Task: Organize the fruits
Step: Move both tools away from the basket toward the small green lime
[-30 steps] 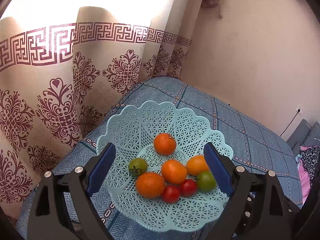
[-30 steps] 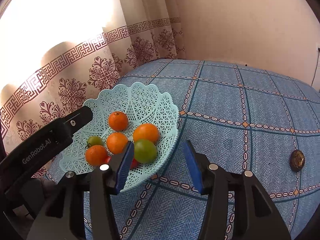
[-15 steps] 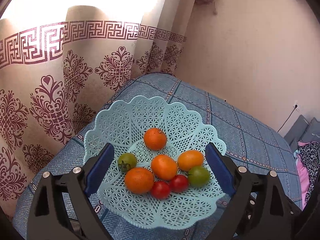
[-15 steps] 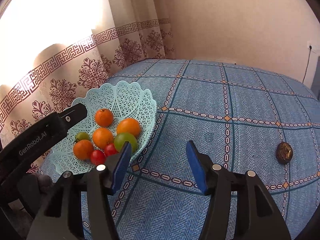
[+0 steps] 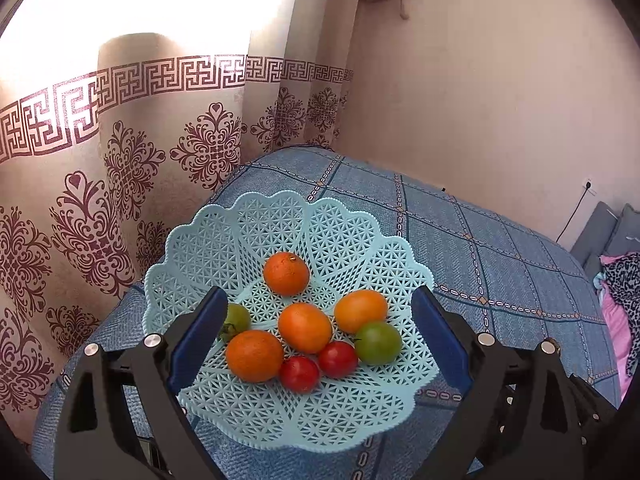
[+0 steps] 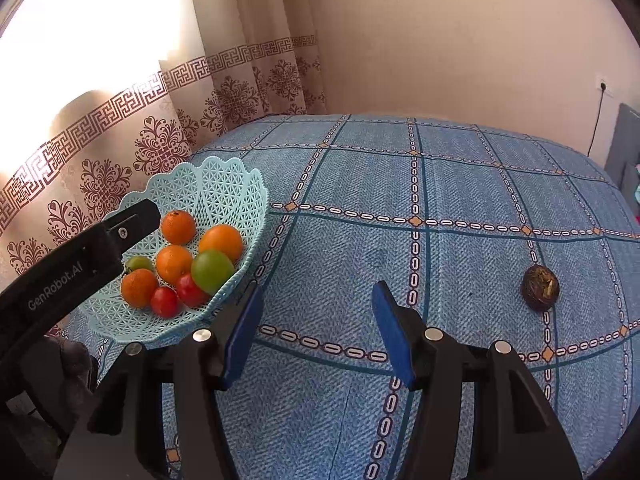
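Observation:
A pale blue lattice basket [image 5: 280,224] [image 6: 224,184] sits at the left corner of a blue checked cloth. It holds several fruits: oranges [image 5: 286,273] [image 6: 178,227], two green tomatoes [image 5: 378,342] [image 6: 212,272] and two red tomatoes [image 5: 338,359] [image 6: 165,301]. My left gripper [image 5: 318,320] hovers open over the basket's near side, nothing between its fingers. My right gripper [image 6: 316,316] is open above bare cloth, right of the basket. A dark brown round fruit [image 6: 540,287] lies alone on the cloth, far right of the right gripper.
A patterned cream curtain [image 5: 120,152] hangs close behind the basket, with a plain wall [image 6: 440,40] to its right. The cloth-covered surface [image 6: 400,208] drops away at its edges. Grey cushions and pink fabric [image 5: 616,280] lie at the far right.
Both grippers have drawn back and swung right. In the right wrist view the basket slid left and the dark fruit moved closer to centre. Both jaws stayed open.

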`<control>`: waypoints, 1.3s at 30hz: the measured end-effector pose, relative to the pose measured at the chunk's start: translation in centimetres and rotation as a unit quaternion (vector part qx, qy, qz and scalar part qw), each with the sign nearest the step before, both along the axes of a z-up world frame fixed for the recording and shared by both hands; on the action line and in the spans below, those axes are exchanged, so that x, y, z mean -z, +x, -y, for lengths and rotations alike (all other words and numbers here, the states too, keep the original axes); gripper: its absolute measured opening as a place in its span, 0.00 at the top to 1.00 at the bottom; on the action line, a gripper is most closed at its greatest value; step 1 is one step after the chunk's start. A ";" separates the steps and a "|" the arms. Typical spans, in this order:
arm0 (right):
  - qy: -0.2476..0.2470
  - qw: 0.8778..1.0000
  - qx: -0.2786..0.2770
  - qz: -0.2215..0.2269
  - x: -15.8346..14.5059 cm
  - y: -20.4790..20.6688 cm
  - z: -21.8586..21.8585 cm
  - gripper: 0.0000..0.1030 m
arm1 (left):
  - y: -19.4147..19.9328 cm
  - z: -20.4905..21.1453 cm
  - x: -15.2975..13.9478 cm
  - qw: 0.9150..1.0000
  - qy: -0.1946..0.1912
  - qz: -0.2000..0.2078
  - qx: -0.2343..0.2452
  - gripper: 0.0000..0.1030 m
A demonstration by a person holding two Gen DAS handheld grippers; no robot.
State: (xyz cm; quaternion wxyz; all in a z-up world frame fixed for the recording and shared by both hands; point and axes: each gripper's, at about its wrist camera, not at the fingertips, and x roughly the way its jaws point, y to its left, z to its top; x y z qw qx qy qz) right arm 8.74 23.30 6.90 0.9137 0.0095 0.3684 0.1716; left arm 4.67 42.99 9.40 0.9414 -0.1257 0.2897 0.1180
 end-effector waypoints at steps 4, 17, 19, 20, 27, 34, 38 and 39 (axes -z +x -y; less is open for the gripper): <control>-0.002 1.000 0.011 -0.003 0.5 -0.1 1.3 0.45 | 0.1 0.6 0.1 1.000 0.004 -0.002 0.007 0.08; -0.003 0.998 0.061 -0.015 1.8 -1.4 7.2 0.45 | 0.4 3.9 0.2 0.998 0.029 -0.006 0.050 0.08; -0.002 0.997 0.071 -0.015 1.7 -1.8 8.2 0.45 | 0.4 4.4 0.2 0.998 0.031 -0.006 0.056 0.08; -0.001 0.997 0.074 -0.015 1.7 -1.9 8.7 0.45 | 0.4 4.6 0.2 0.998 0.033 -0.006 0.059 0.08; 0.002 0.994 0.109 -0.014 1.8 -2.6 12.2 0.45 | 0.1 6.3 0.2 0.996 0.025 -0.006 0.089 0.08; 0.005 0.990 0.141 -0.018 2.4 -3.0 15.5 0.45 | -0.3 8.5 0.5 0.992 0.021 -0.013 0.124 0.08; 0.012 0.987 0.160 -0.025 3.0 -3.0 17.3 0.45 | -0.7 10.6 1.0 0.988 0.021 -0.021 0.154 0.08; 0.014 0.986 0.164 -0.027 3.2 -3.0 17.8 0.45 | -0.8 11.2 1.1 0.986 0.022 -0.024 0.162 0.08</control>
